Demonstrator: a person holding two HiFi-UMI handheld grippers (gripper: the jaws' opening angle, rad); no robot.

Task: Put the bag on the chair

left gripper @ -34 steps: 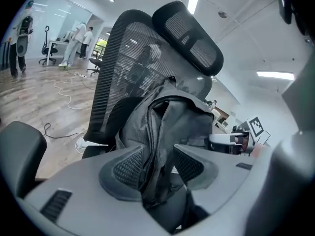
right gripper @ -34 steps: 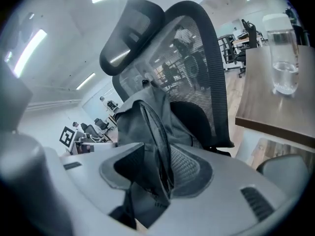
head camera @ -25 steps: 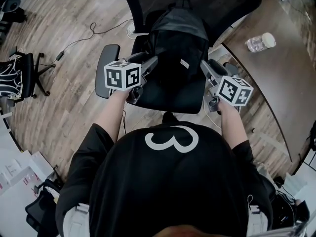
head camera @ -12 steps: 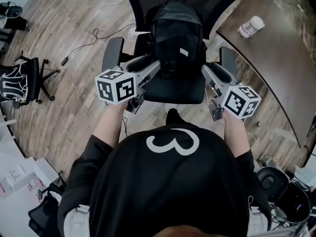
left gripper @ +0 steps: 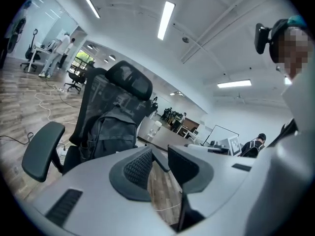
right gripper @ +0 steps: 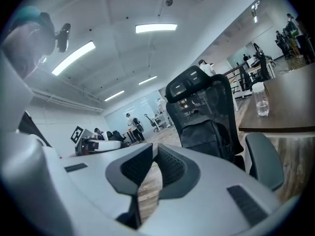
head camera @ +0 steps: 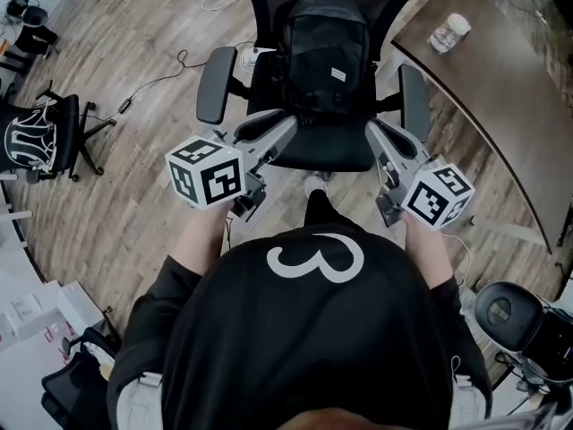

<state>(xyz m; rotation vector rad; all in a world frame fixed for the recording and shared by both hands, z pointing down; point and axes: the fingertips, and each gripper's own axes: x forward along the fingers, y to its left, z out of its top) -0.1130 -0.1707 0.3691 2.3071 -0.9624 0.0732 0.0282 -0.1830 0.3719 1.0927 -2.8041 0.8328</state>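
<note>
Bag [head camera: 322, 52]: upright on seat of office chair [head camera: 324, 150], back against the backrest, between the 2 armrests.

Left gripper [head camera: 285, 125]: by the seat's front left corner, clear of the bag, touching nothing. In left gripper view [left gripper: 158, 150]: jaws roughly half apart, just been closing, nothing between the pads, only wooden floor [left gripper: 165, 195] in the gap. Released, empty. Bag [left gripper: 110, 129] ahead and to the left of the jaws there.

Right gripper [head camera: 374, 131]: by the seat's front right corner, also clear of the bag. In right gripper view [right gripper: 154, 145]: jaws nearly together, just been closing, thin gap left at the tips, nothing gripped. Bag [right gripper: 206, 134] ahead and to the right.

Curved desk [head camera: 501, 97] to the right of the chair, with 1 clear bottle [head camera: 448, 32] on it.
</note>
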